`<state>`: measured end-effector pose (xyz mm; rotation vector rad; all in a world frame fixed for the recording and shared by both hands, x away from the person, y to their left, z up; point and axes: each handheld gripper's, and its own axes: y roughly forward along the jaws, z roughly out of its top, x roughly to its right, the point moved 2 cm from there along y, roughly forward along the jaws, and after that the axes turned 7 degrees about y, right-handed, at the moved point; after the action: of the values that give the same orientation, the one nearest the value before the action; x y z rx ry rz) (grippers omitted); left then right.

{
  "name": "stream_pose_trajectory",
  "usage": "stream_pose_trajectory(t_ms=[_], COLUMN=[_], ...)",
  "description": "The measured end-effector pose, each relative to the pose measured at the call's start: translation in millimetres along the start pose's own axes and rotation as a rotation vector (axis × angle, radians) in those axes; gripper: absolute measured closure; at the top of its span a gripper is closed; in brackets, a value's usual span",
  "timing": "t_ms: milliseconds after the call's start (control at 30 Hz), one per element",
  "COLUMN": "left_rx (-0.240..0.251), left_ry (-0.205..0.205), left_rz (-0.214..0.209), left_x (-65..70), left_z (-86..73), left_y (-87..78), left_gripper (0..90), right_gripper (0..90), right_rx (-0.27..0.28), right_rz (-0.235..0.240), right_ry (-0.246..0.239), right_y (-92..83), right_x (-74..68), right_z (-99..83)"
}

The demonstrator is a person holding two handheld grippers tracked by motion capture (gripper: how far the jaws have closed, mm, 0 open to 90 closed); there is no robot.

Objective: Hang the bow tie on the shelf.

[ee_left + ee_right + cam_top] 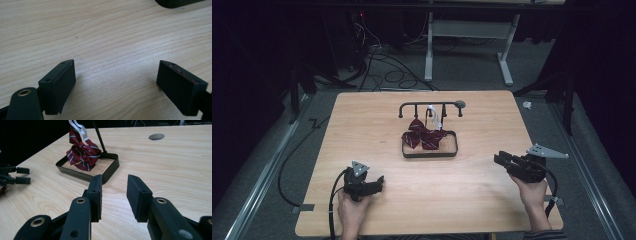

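From the high view I see the bow tie [424, 135], dark red with pale stripes, heaped in the tray [430, 152] at mid-bench, under the black rack [431, 105] that rises from the tray's far edge. A white clip or strap [433, 116] runs from it up toward the rail. My left tool [379, 183] sits low near the front-left of the bench [362, 120], and my right tool [501, 159] is at the front-right, pointing in toward the tray. Both are well apart from the tie, so I judge the step in hand to be the reach.

In the left gripper view, the left tool's jaws stand wide over bare wood with nothing between them. The tray's corner [175, 3] just shows at the top edge. I would leave this hand parked, or bring it in only to steady the tray.

In the right gripper view, the right tool [114, 195] is about half open and empty, aimed at the tray's near wall [110, 173]. The tie [83, 152] lies beyond that wall, with its white strap [79, 128] leading up beside the rack post [99, 136]. To do this well, I'd lift over the rim rather than push into it, come down on the tie's bunched knot, and close on cloth only, clear of the post. The tray looks light, so a nudge could shift it.
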<state>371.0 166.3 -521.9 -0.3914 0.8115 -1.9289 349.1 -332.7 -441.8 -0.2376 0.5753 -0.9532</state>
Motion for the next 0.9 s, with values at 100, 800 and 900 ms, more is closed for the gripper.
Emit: stream_pose_trajectory(t_ms=[100, 800, 900], left_rx=[0.000, 0.000, 0.000], left_ry=[0.000, 0.000, 0.000], left_rz=[0.000, 0.000, 0.000], left_x=[0.0, 0.0, 0.0], left_z=[0.0, 0.0, 0.0], left_y=[0.0, 0.0, 0.0], left_gripper=[16.1, 16.1, 16.1], right_gripper=[67.0, 67.0, 67.0], right_rx=[-0.008, -0.057, -0.068], right_rz=[-0.003, -0.031, -0.041], right_ry=[-0.003, 0.012, 0.013], right_y=[3.9, 24.8, 28.3], right_x=[-0.8, 4.0, 5.3], right_z=[-2.7, -19.2, -21.9])
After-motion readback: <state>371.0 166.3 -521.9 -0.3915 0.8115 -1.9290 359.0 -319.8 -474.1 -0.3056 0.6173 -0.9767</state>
